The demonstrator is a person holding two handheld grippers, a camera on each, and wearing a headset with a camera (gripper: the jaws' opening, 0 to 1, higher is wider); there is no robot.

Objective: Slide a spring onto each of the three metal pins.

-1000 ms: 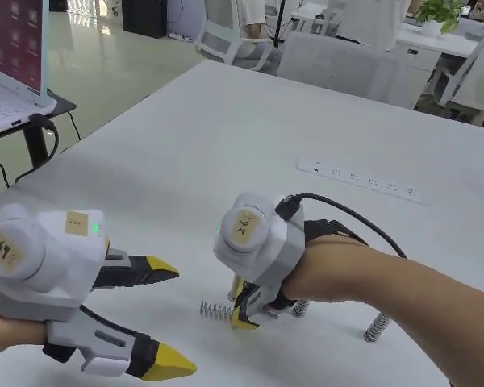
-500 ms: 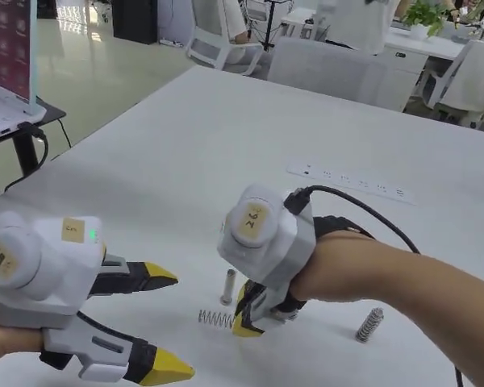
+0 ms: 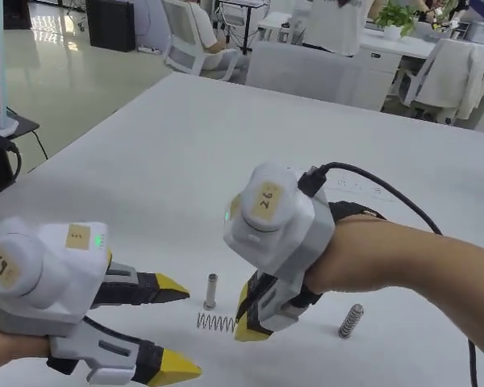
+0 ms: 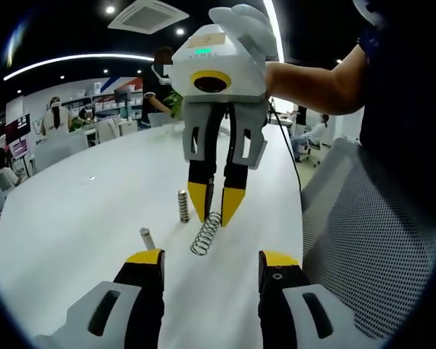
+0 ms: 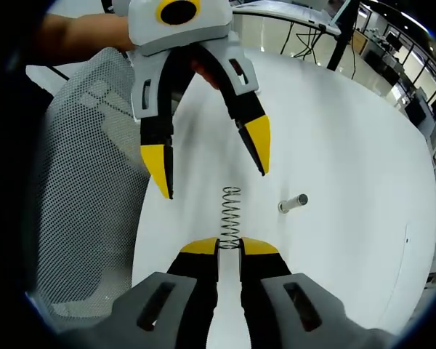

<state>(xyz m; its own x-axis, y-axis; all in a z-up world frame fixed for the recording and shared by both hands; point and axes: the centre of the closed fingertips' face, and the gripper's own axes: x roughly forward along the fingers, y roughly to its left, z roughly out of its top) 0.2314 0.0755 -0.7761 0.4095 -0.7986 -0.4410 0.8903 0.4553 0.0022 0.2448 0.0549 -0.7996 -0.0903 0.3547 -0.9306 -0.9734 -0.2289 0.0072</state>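
The loose spring [image 5: 231,211] lay flat on the white table [image 3: 185,161], one end pinched between the nearly closed jaws of the right gripper [image 3: 250,322]. The left gripper [image 3: 177,330] was held just beside it, jaws spread wide with nothing between them. A bare pin [image 3: 211,290] stood upright just beyond the spring. A second pin [image 3: 351,320], already carrying a spring, stood on the right gripper's other side. The work was set near the table's near edge, where a mesh chair back [image 4: 363,240] was seen. Wide bare tabletop lay beyond. "26" was read on a sticker [image 3: 266,197] on the right gripper and "69" on another sticker [image 3: 2,262] on the left. The writing on a small yellow tag [image 3: 78,235] could not be read.
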